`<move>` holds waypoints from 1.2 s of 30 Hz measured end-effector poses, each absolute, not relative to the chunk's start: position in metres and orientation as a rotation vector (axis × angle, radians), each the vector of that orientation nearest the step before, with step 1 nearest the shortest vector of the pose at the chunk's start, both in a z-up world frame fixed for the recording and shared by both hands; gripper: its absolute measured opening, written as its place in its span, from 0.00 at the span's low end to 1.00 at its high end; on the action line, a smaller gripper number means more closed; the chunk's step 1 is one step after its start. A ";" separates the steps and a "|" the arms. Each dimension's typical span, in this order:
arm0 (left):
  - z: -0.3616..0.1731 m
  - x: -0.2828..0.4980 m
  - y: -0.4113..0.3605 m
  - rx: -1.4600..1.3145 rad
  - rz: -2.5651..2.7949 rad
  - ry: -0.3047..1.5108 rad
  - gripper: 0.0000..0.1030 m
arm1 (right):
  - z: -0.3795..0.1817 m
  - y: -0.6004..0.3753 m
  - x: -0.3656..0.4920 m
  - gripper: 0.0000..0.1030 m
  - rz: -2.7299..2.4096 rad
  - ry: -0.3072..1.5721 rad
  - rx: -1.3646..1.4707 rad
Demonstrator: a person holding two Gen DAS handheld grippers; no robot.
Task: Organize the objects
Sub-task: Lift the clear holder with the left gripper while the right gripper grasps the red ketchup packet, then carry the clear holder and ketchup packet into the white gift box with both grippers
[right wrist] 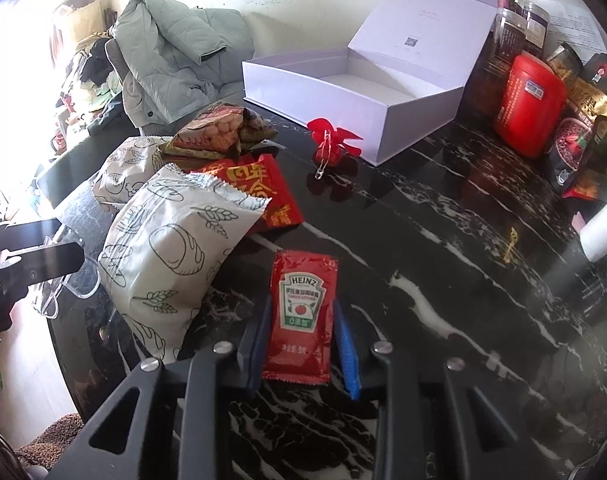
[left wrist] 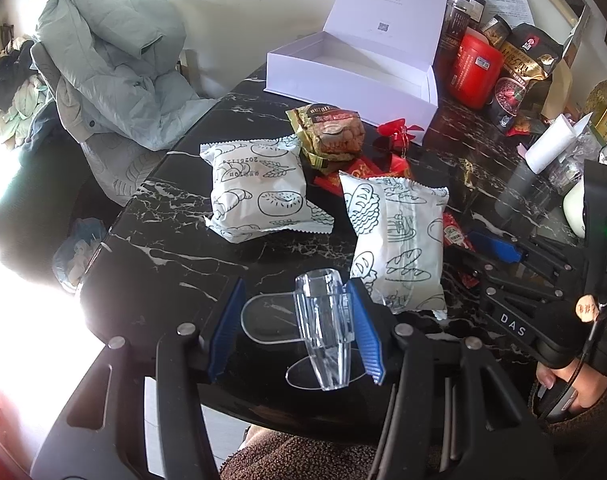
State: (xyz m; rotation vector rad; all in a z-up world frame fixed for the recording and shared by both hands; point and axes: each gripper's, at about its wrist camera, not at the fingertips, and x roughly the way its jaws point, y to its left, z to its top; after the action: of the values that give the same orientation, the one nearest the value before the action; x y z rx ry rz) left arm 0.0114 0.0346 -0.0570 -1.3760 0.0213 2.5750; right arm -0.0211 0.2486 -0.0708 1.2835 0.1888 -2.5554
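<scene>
Black marble desk (right wrist: 443, 240), crowded with snacks, an open white box (right wrist: 359, 92) waiting at the far side

Right gripper (right wrist: 303, 344) has its pads pressed on a Heinz ketchup sachet (right wrist: 301, 316) lying flat at the near edge, probably bound for the box; left gripper (left wrist: 297, 336) stands part open around a clear plastic stand (left wrist: 323, 336), though whether it squeezes it I cannot tell. Two white bread packets (left wrist: 255, 190) sit mid-desk, left of the sachet, and a padded coat (left wrist: 111, 64) is heaped on a chair far left
</scene>
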 end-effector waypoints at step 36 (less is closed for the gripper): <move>0.011 -0.021 0.053 -1.138 2.572 0.073 0.49 | 0.038 0.241 -0.008 0.25 -2.562 0.260 0.971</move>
State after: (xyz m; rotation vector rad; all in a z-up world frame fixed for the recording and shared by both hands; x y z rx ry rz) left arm -0.0208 0.0527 0.0105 -1.1384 0.0734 2.5717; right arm -0.0075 0.2408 0.0383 0.9709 0.2604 -2.5623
